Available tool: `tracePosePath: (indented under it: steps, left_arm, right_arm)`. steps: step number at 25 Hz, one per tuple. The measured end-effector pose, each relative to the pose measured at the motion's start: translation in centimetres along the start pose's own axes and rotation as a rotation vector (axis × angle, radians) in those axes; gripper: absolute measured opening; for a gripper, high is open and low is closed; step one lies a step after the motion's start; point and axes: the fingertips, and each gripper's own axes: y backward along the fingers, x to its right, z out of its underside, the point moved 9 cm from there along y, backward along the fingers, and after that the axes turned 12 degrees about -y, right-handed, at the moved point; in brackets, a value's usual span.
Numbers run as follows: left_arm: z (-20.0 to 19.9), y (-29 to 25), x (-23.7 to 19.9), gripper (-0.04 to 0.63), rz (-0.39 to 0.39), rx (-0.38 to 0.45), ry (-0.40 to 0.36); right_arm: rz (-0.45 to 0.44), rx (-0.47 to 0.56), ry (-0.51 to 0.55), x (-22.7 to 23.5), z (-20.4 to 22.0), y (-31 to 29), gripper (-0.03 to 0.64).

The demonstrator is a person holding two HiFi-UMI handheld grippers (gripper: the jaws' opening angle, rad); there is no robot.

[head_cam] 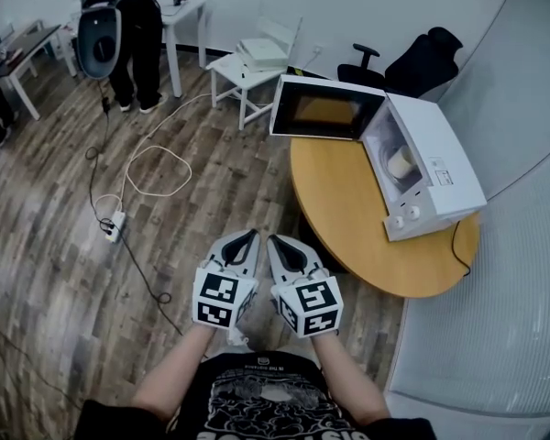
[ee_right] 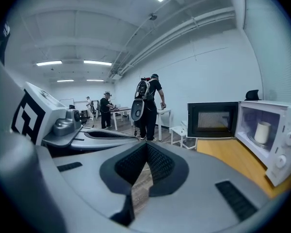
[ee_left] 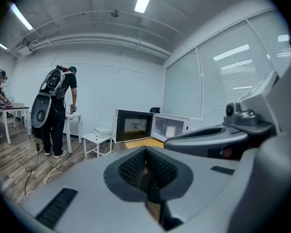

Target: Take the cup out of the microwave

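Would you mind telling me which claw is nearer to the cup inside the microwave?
Right. The right claw sits short of the table edge, down-left of the cup in the head view; the left claw is beside it, farther left.

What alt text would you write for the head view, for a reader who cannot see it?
A white box-shaped microwave stands open on a round wooden table, a pale cylindrical cup inside. Nearer the camera, a person holds the left gripper and the right gripper side by side, both shut and empty.
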Motion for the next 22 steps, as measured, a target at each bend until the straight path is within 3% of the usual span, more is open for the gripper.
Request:
tracePosePath:
  steps: [11,22]
  left_arm:
    - [-0.6,-2.7,-1.9,0.011,0.071,0.049,-0.038]
    - [-1.9,-11.1,-1.5,0.011,0.144,0.027,-0.063]
  right_arm:
    - [0.042,0.009,-0.027,1.5,-0.6,-2.5,0.017]
    - [0.077,0.033,-0.080,8.9,-2.1,-4.9,0.017]
